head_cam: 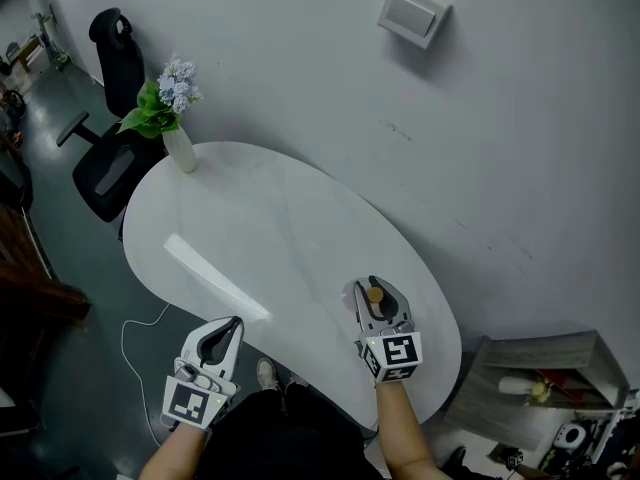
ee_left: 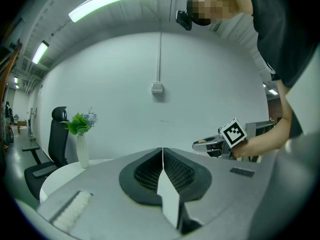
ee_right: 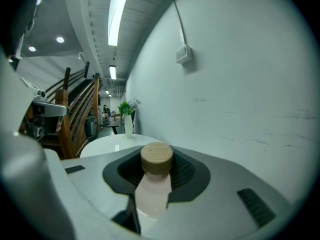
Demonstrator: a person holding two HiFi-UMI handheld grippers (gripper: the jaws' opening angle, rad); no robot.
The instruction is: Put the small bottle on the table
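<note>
There are two grippers here, one in each of the person's hands. The right gripper (head_cam: 373, 288) is clamped on the one small bottle (ee_right: 152, 184), a pale bottle with a round tan cap, standing upright between the jaws. It is held over the near right part of the single white oval table (head_cam: 250, 238); whether its base touches the top I cannot tell. The left gripper (head_cam: 229, 326) sits at the near left edge of the table, its two jaws pressed together with nothing between them.

At the far left end of the table stands one white vase (head_cam: 180, 151) with green leaves and pale blue flowers. Just beyond it, on the floor, is one black office chair (head_cam: 110, 158). One grey box (head_cam: 413, 13) is mounted on the wall at the far right
</note>
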